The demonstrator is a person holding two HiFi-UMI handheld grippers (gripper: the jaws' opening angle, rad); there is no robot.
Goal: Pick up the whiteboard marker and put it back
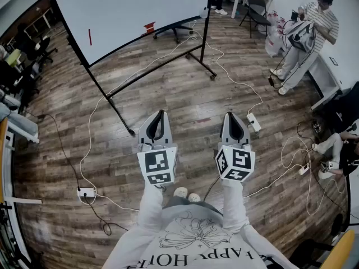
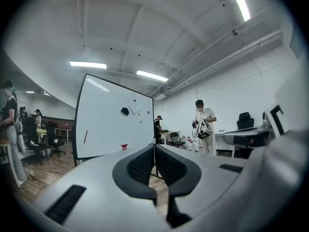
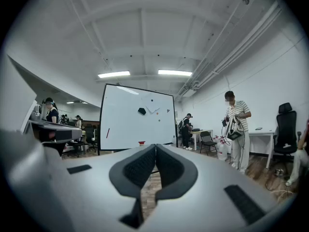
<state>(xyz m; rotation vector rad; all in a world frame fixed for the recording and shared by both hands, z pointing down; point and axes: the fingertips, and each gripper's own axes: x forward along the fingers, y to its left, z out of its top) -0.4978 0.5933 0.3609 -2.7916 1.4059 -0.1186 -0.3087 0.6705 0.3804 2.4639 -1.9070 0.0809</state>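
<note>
grippers: two, level and side by side; left gripper (image 1: pixel 161 112) and right gripper (image 1: pixel 233 115) each have their jaws pressed together with nothing between them.
whiteboard: one (image 1: pixel 129 10), on a stand.
whiteboard marker: one (image 1: pixel 90 36), thin, red, upright on the board's left part; about 11 o'clock from left gripper, 10 o'clock from right gripper, well apart.

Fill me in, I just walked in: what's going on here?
A person stands on the wooden floor holding a left gripper and a right gripper, both shut, empty and level, facing a whiteboard. A thin red item on the board, probably the marker, is untouched. A bystander in stripes handles a bag off to the right.
</note>
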